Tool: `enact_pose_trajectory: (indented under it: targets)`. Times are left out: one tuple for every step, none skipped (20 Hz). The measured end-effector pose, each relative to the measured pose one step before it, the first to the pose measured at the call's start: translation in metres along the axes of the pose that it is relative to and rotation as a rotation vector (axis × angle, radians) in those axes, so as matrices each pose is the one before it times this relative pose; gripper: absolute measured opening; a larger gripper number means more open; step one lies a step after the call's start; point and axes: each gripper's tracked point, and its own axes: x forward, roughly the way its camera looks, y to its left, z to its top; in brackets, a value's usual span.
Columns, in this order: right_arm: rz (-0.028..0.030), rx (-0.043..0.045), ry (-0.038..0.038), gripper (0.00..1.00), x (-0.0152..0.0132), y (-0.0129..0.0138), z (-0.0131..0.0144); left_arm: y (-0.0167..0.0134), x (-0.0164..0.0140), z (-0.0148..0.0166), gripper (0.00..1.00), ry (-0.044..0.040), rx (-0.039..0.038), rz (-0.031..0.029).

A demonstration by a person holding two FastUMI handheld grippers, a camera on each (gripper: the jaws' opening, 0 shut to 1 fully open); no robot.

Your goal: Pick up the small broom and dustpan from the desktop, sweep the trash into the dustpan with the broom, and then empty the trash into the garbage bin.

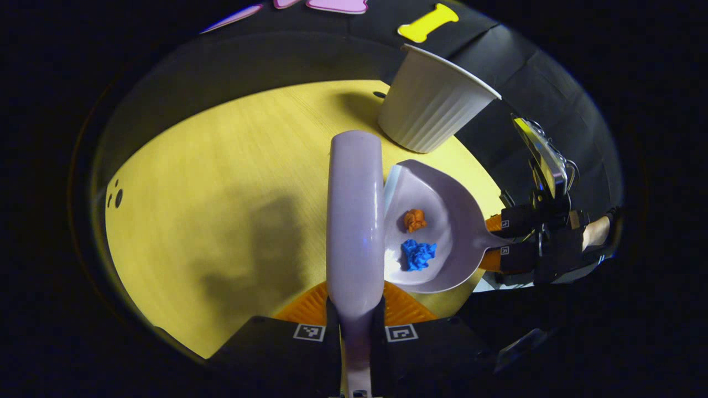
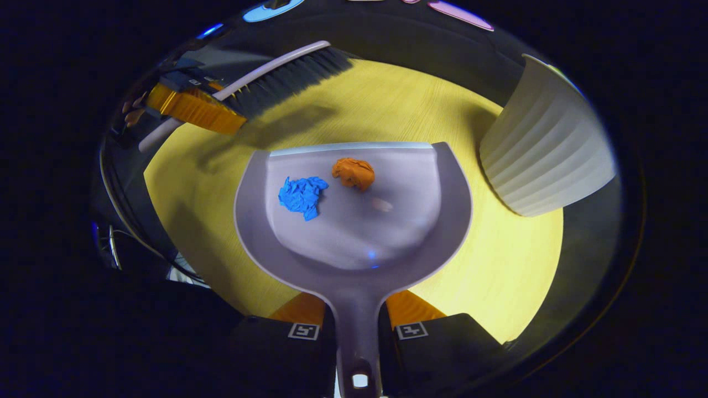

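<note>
Left gripper view: left gripper (image 1: 354, 318) is clamped on the broom (image 1: 355, 215) handle, both fingers pressing it; broom runs up toward 12 o'clock. Dustpan (image 1: 442, 232) sits at 3 o'clock just beside the broom, carrying the orange wad (image 1: 414, 219) and blue wad (image 1: 417, 255). Right gripper (image 1: 500, 240) holds its handle. Garbage bin (image 1: 434, 105) stands at 1 o'clock on the desktop (image 1: 221, 182).

Right gripper view: right gripper is closed on the dustpan handle, pan centred, bin at 2 o'clock, broom at 10 o'clock.

Risk: both wads lie near the pan's open lip, so tipping forward early en route probably drops them short of the bin. Pan edge could also knock the bin.

Count: 2 trash wads, 1 broom, 1 dustpan, 1 bin, 2 grippers.
</note>
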Motion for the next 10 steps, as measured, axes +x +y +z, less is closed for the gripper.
enact_pose_trajectory:
  targets:
    - [-0.00498,-0.00987,-0.00828,0.35,0.00012,-0.00003,0.00106,0.00197,0.00574,-0.00962,0.25,-0.03313,-0.02091,0.00789]
    - [-0.00354,-0.00299,-0.00751,0.35,-0.00087,-0.00148,0.00147,0.00257,0.00613,-0.01068,0.25,-0.02937,-0.03005,-0.00276]
    - [-0.00544,0.00071,-0.00736,0.35,-0.00036,-0.00076,0.00031,0.00535,0.00446,-0.01568,0.25,-0.01828,-0.03377,0.00565]
    - [-0.00428,0.00295,-0.00617,0.35,-0.00180,-0.00069,0.00060,0.00833,0.00513,-0.01386,0.24,-0.01893,-0.02495,0.01810]
    - [-0.00239,0.00282,-0.00767,0.35,-0.00305,-0.00090,0.00158,0.00700,0.00506,-0.01595,0.25,-0.01608,-0.01639,0.02027]
    - [0.00101,0.00014,-0.00461,0.35,-0.00252,-0.00132,0.00078,0.00837,0.00448,-0.01450,0.24,-0.00981,-0.01405,0.02039]
    - [0.00232,-0.00156,-0.00024,0.35,-0.00310,-0.00180,-0.00004,0.00807,0.00176,-0.01519,0.25,-0.00556,-0.01503,0.01636]
    - [0.00373,0.00161,-0.00336,0.31,-0.00236,0.00016,0.00160,0.00222,-0.00154,-0.00874,0.25,-0.00292,-0.01758,0.00845]
    - [0.00168,0.00680,-0.00632,0.35,-0.00095,-0.00057,0.00128,-0.00143,-0.00868,-0.00671,0.25,-0.00169,-0.02064,0.00529]
    - [-0.00217,0.00667,-0.00734,0.35,-0.00236,-0.00062,0.00098,0.00365,-0.00384,-0.01359,0.25,0.00112,-0.02493,0.00454]
